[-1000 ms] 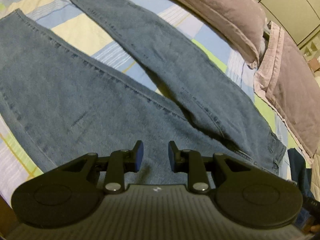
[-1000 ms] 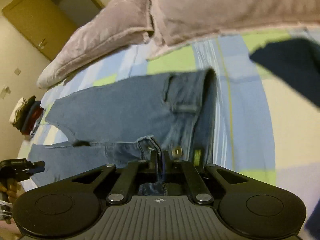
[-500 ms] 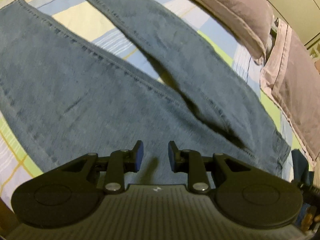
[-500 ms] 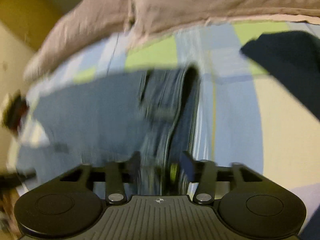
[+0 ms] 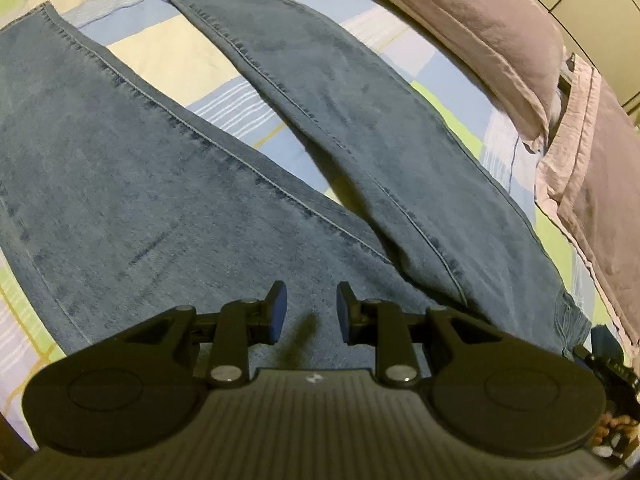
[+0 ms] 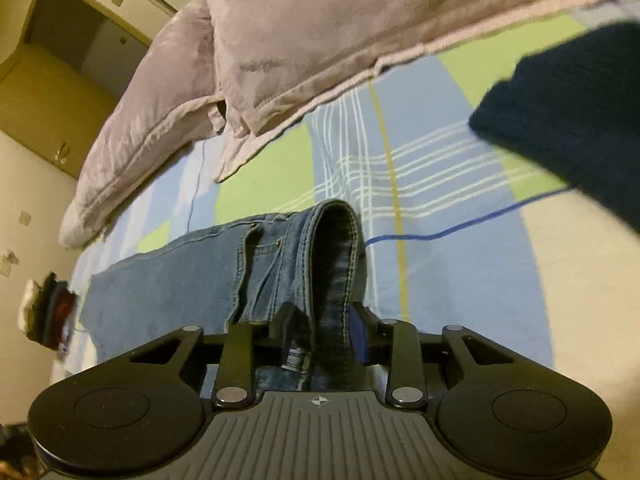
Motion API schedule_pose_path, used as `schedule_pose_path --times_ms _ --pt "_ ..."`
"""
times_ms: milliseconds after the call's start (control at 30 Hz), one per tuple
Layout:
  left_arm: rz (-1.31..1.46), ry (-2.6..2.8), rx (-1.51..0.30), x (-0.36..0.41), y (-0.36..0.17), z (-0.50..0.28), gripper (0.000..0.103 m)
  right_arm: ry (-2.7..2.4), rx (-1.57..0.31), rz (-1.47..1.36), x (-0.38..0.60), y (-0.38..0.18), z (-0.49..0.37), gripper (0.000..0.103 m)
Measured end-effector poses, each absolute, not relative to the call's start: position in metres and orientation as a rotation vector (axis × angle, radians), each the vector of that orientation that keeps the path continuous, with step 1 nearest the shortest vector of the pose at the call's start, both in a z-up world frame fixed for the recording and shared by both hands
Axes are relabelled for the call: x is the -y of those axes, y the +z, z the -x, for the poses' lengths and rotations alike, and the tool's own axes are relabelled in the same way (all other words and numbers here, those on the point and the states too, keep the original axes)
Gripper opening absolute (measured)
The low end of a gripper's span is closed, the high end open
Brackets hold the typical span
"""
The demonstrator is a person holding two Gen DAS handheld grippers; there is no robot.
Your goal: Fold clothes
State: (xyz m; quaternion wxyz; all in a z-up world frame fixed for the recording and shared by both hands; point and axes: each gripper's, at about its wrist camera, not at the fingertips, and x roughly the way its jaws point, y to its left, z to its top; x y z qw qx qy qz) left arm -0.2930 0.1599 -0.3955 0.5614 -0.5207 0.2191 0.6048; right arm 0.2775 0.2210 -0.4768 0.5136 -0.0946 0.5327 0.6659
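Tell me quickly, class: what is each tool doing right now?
Left tool: open, holding nothing, above the jeans.
Right tool: open, its fingers either side of the jeans waistband, not clamped.

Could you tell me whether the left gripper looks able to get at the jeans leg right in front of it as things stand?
Probably yes. The left gripper is open and empty, and the near leg of the jeans lies flat on the bedsheet just ahead of its fingers, with nothing lying on top or between.

right gripper (image 6: 322, 334) fingers spread around the jeans (image 6: 224, 268) waistband on the checked bedsheet (image 6: 460, 264).
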Motion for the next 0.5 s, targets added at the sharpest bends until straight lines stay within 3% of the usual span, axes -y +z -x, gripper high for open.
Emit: schedule_pose_path --times_ms 333,500 --pt "1.200 1.386 -0.546 -0.173 -0.398 0.277 0.021 1.562 -1.223 0.199 -0.222 -0.461 -0.279 0.033" --pt "1.199 1.390 -0.544 -0.175 -0.400 0.277 0.021 1.617 -1.339 0.090 -0.220 -0.461 -0.287 0.033"
